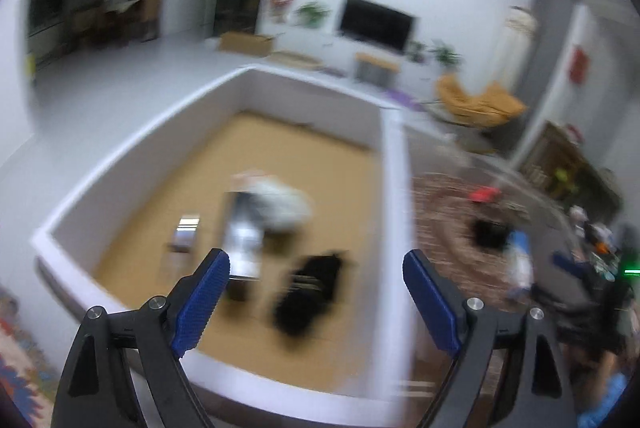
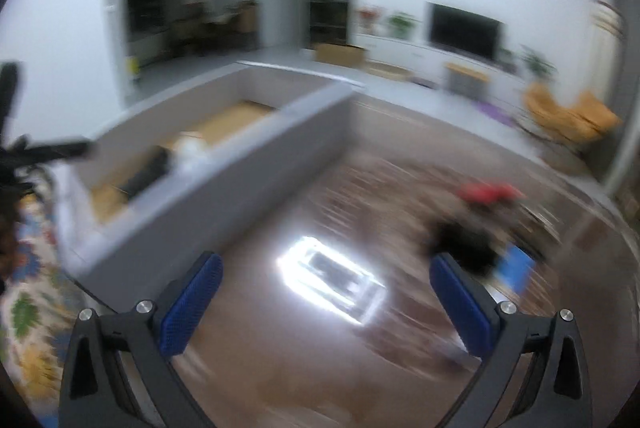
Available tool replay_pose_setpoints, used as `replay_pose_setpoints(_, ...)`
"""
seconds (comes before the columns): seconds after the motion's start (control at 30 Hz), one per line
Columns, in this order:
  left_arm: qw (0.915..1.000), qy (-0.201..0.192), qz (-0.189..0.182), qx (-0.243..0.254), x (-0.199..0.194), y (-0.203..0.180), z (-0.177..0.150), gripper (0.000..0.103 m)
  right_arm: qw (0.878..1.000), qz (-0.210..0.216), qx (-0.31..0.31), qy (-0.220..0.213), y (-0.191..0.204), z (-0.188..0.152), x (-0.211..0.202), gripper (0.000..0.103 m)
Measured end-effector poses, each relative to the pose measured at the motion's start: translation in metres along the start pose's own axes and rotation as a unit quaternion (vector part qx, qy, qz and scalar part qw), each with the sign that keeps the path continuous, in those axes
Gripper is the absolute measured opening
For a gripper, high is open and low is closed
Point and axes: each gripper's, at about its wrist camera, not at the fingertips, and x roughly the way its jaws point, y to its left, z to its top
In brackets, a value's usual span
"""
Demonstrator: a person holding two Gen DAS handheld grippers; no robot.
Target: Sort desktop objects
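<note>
L gripper (image 1: 316, 268) is hanging w/ jaws wide apart, nothing between the blue pads (image 1: 202, 304); it is pointing down into a white-walled bin (image 1: 132, 144) w/ a tan cardboard-coloured floor. Lying in the bin, just past the pads: a black item (image 1: 310, 294), a silvery box-like item (image 1: 244, 236), a smaller shiny piece (image 1: 186, 232) to its left, and a white crumpled thing (image 1: 280, 202) touching the silvery one. All are blurred, so exact type can't be told.

R gripper (image 2: 326, 270) is also holding its jaws fully apart, empty, over the brown desk (image 2: 256, 356), w/ the bin's outer wall at left. A bright ceiling-light glare (image 2: 332, 278) is showing on the desk between the pads. Further right, still on the desk: a black object (image 2: 460, 240), a red one (image 2: 486, 192) behind it, a blue-white one (image 2: 516, 268) beside it.

Beyond: TV (image 2: 464, 28), orange chair (image 2: 568, 116), cardboard box (image 2: 340, 53) on the floor.
</note>
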Motion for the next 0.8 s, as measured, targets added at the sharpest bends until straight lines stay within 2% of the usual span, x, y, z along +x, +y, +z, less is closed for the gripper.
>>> replay_pose_setpoints(0.03, 0.9996, 0.000, -0.024, 0.012, -0.002, -0.024, -0.003, 0.089, 0.999, -0.033, 0.009, 0.016, -0.027, -0.020, 0.001, 0.103)
replay_pose_setpoints(0.13, 0.9959, 0.007, -0.081, 0.040, -0.002, -0.081, -0.011, 0.091, 0.993, -0.093, 0.038, 0.056, -0.090, -0.059, -0.003, 0.103)
replay_pose_setpoints(0.17, 0.9940, 0.014, -0.097, 0.050, -0.001, -0.097, -0.016, 0.095, 0.990, -0.111, 0.053, 0.067, -0.112, -0.074, -0.004, 0.103)
replay_pose_setpoints(0.2, 0.9920, 0.021, -0.110, 0.059, 0.002, -0.115, -0.018, 0.100, 0.987, -0.126, 0.065, 0.076, -0.131, -0.085, -0.006, 0.103)
replay_pose_setpoints(0.27, 0.9882, 0.040, -0.124, 0.081, 0.018, -0.150, -0.028, 0.101, 0.978, -0.152, 0.098, 0.100, -0.167, -0.105, -0.006, 0.103)
replay_pose_setpoints(0.37, 0.9856, 0.063, -0.120, 0.101, 0.050, -0.184, -0.048, 0.101, 0.967, -0.174, 0.139, 0.120, -0.205, -0.127, -0.004, 0.103)
replay_pose_setpoints(0.47, 0.9853, 0.087, -0.100, 0.107, 0.088, -0.199, -0.067, 0.101, 0.960, -0.177, 0.173, 0.128, -0.231, -0.142, 0.004, 0.103)
replay_pose_setpoints(0.63, 0.9861, 0.112, -0.062, 0.106, 0.141, -0.204, -0.078, 0.101, 0.960, -0.162, 0.195, 0.117, -0.234, -0.145, -0.003, 0.103)
replay_pose_setpoints(0.8, 0.9843, 0.119, -0.036, 0.126, 0.169, -0.206, -0.084, 0.101, 0.959, -0.160, 0.203, 0.116, -0.233, -0.148, 0.002, 0.103)
